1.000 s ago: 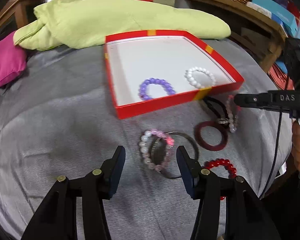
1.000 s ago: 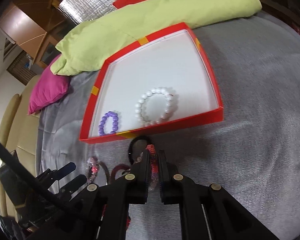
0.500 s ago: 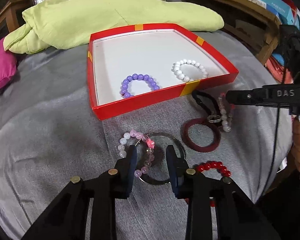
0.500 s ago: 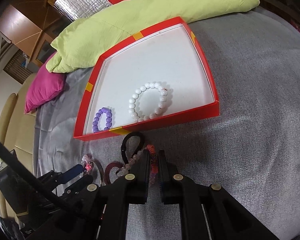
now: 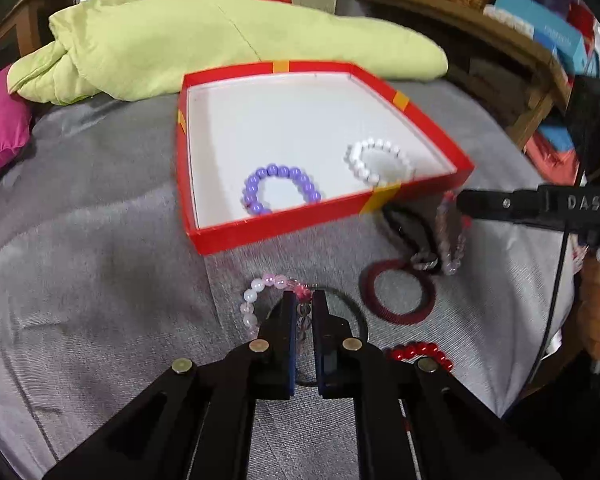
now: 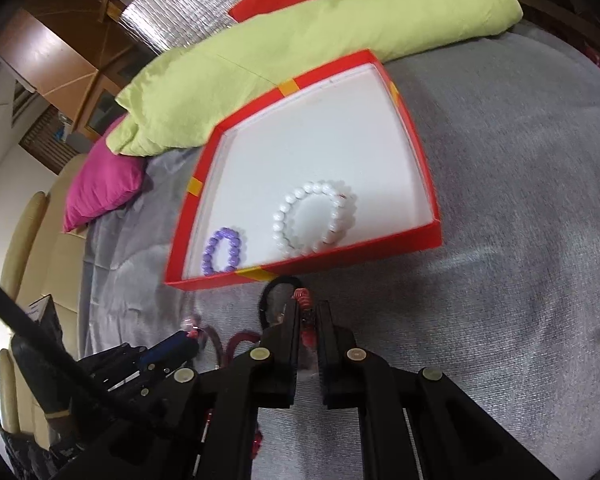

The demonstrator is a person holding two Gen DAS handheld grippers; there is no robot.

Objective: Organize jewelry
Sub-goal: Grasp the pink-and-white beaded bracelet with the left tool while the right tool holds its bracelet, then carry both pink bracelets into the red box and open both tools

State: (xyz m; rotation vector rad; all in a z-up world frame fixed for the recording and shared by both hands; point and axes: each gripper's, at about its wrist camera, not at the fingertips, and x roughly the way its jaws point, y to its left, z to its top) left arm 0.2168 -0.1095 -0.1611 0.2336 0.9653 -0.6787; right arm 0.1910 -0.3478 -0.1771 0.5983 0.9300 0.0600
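Grey bedcover (image 5: 100, 280) carries a red box (image 5: 260, 232). Just before its near edge, a pink bead bracelet (image 5: 256, 292) is pinched by the left gripper (image 5: 304, 300); what seems a pink-red bracelet (image 6: 305, 308) is clamped by the right gripper (image 6: 308, 312).

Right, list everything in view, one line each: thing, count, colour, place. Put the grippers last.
box: 1, red with white inside, on the grey cover
purple bead bracelet: 1, purple, in the box, near wall
white bead bracelet: 1, white, in the box, right of the purple one
pink bead bracelet: 1, pink and white, between the left fingers
dark red bangle: 1, on the cover
red bead bracelet: 1, nearest right
green pillow: 1, behind the box
pink cushion: 1, far left
left gripper: shut on the pink bead bracelet
right gripper: shut on a red piece
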